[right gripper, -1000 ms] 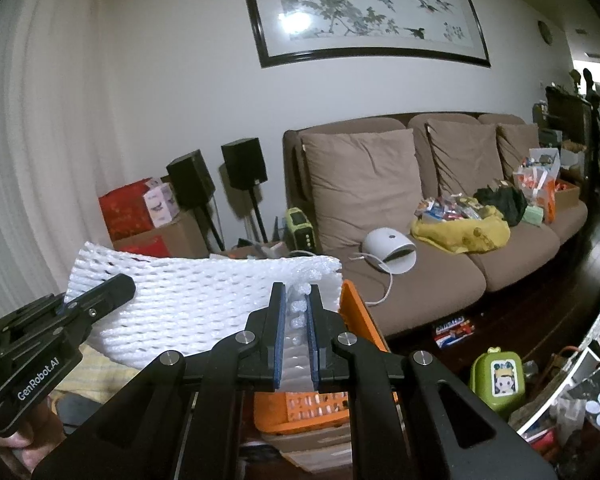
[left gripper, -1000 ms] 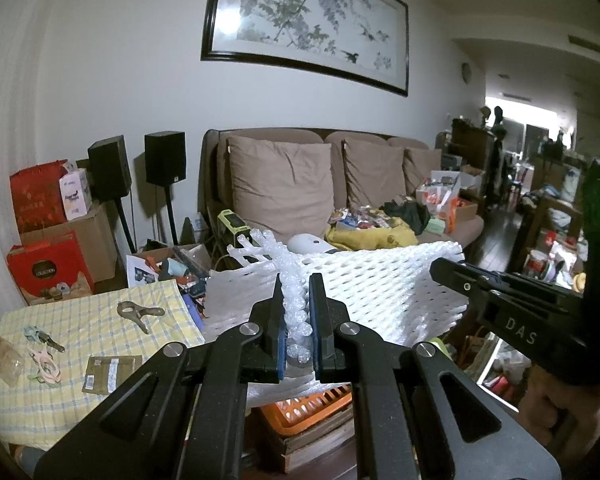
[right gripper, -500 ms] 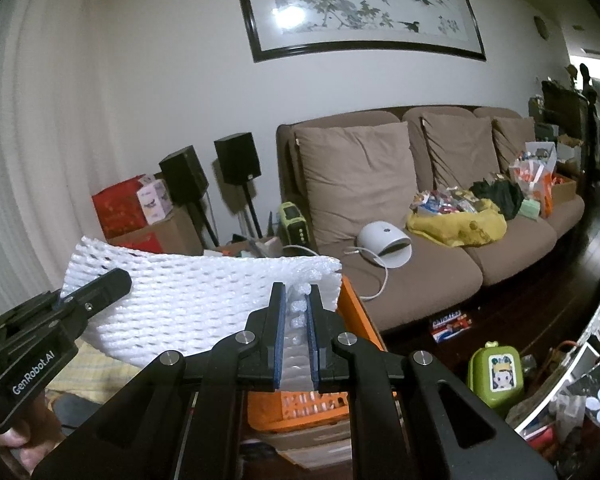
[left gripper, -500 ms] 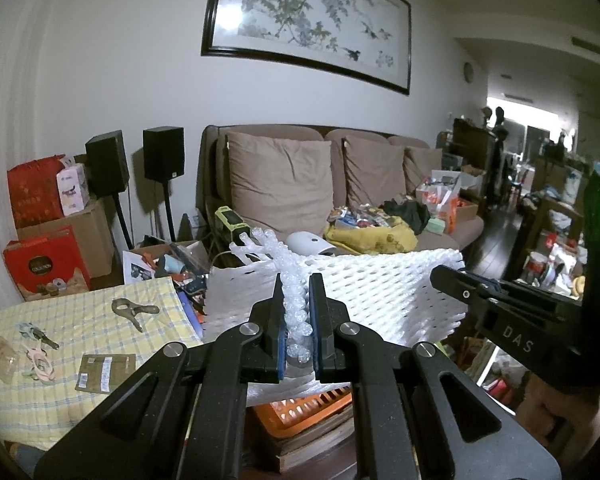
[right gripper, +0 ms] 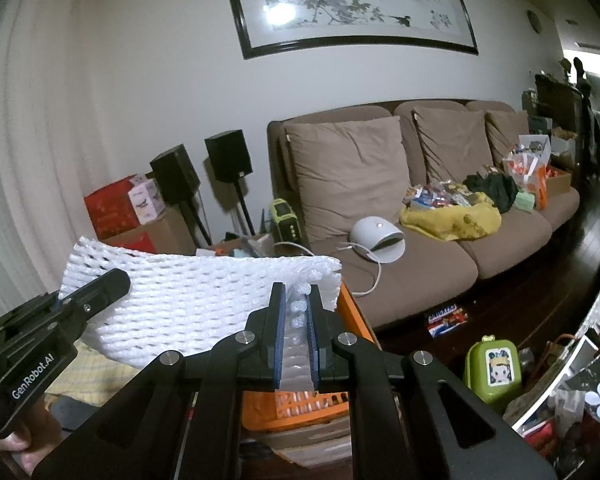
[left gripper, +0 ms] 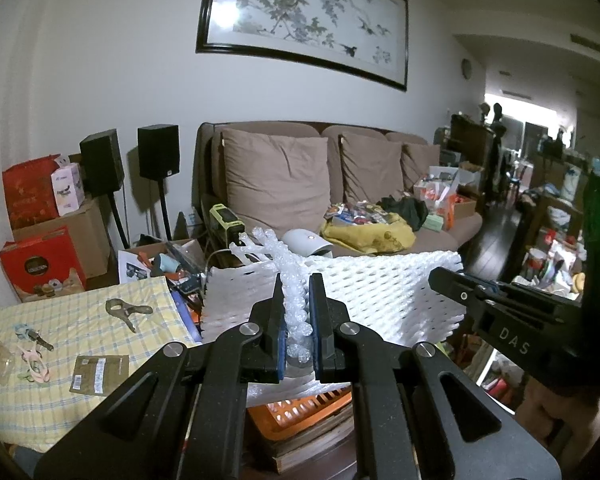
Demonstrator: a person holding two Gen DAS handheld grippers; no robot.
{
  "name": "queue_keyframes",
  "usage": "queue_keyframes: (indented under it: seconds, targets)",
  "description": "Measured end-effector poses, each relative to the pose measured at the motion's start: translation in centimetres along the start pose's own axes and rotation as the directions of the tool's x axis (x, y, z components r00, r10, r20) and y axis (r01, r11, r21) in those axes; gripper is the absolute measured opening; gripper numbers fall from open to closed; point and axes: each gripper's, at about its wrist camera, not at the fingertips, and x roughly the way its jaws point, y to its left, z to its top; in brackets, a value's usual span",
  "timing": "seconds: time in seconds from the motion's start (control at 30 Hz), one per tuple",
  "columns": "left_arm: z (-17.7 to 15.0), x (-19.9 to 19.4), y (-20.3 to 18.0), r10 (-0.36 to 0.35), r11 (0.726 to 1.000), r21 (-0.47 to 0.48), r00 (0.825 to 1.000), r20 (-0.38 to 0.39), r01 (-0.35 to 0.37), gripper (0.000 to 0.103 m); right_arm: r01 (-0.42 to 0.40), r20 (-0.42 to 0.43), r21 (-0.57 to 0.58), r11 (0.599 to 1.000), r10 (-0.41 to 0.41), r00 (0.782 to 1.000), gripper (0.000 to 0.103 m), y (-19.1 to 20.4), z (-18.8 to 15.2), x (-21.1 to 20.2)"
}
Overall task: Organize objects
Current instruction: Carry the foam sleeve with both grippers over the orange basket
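**Foam net stretched between two grippers**

The left gripper [left gripper: 297, 292] pinches one bunched end of the white foam net [left gripper: 380, 296]; the right gripper [right gripper: 297, 300] clamps the other. The net hangs above an orange basket [right gripper: 300, 408] at six o'clock, sofa [right gripper: 420, 248] at twelve.

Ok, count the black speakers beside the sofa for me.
2. One speaker stands nearer the red boxes, tilted on its stand; the other speaker stands right next to the sofa. Clutter below could hide more.
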Motion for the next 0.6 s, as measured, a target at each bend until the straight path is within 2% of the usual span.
queue_keyframes:
  seconds: [0.6]
  targets:
    - [-0.2,1.9,-1.1,-0.015,1.000,-0.014,0.999,-0.036,0.015,0.009,0.043,-0.021,0.024,0.999,-0.043,0.999,0.009,-1.9,-0.1,0.9]
